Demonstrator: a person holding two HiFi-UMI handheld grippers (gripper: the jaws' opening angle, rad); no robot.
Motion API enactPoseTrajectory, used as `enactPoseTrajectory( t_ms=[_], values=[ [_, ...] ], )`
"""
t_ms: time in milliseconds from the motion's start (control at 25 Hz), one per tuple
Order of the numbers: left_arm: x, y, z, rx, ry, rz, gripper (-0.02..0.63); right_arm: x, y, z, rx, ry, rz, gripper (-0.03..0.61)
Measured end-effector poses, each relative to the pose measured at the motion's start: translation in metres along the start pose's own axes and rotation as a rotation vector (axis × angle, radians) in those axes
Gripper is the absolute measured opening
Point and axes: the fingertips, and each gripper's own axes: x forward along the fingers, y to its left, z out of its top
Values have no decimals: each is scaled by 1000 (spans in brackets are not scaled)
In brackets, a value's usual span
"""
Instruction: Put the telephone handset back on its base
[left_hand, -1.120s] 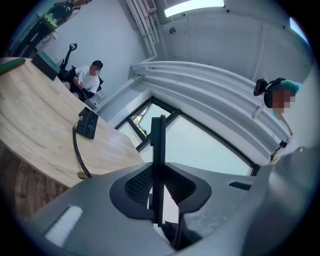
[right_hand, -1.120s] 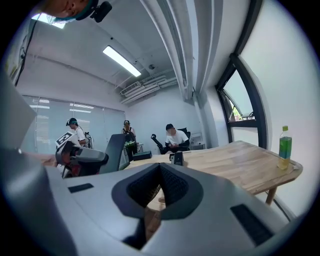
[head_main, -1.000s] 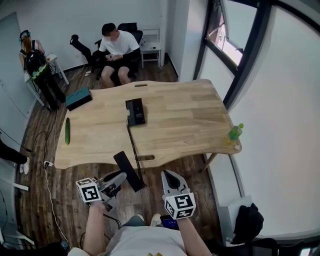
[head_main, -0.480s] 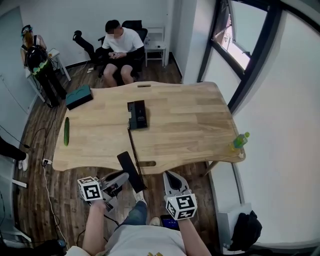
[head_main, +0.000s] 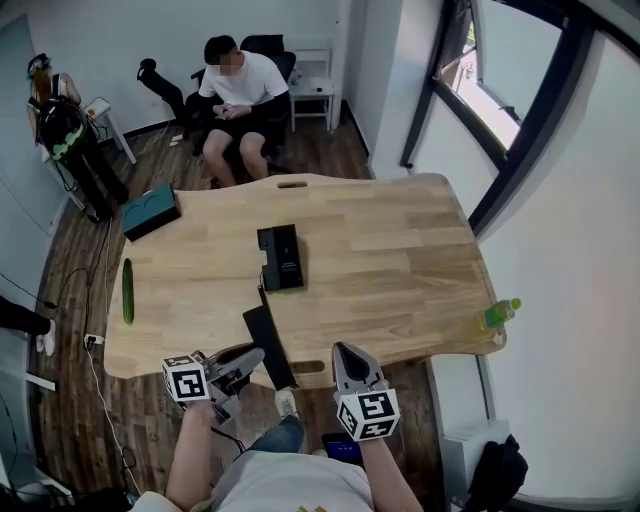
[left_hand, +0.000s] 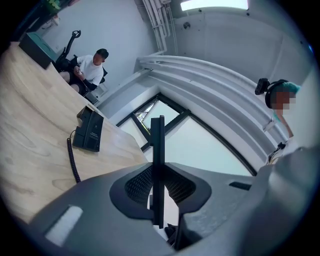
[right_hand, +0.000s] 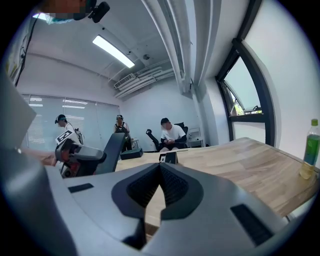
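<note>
The left gripper is clamped, part-way open, on the black handset. The handset stands edge-on between its pads over the near edge of the table, well short of the base at mid-table. The coiled cord links the 2 units. The right gripper is closed at the tips and holds nothing. Status: pickup complete. Transport to the base, alignment over the cradle, seating and release appear outstanding.

The slim black handset, tilted, is clamped in the left gripper over the tabletop edge. Its coiled cord seemingly reaches the black base lying mid-tabletop.
</note>
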Motion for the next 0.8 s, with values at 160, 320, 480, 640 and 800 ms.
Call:
enactPoseTrajectory(
  t_ms=[160, 320, 480, 640, 800],
  values=[
    [11, 27, 30, -20, 24, -9, 69, 41, -7, 5, 16, 18, -15, 3],
    [20, 55, 55, -38, 49, -23, 69, 81, -9, 11, 22, 37, -22, 3],
    [26, 80, 77, -60, 69, -49, 69, 117, -10, 20, 23, 39, -33, 3],
    [32, 91, 92, -91, 87, -69, 69, 140, -11, 27, 23, 32, -49, 3],
    [34, 104, 102, -99, 100, -74, 69, 154, -11, 27, 25, 35, -62, 3]
  ],
)
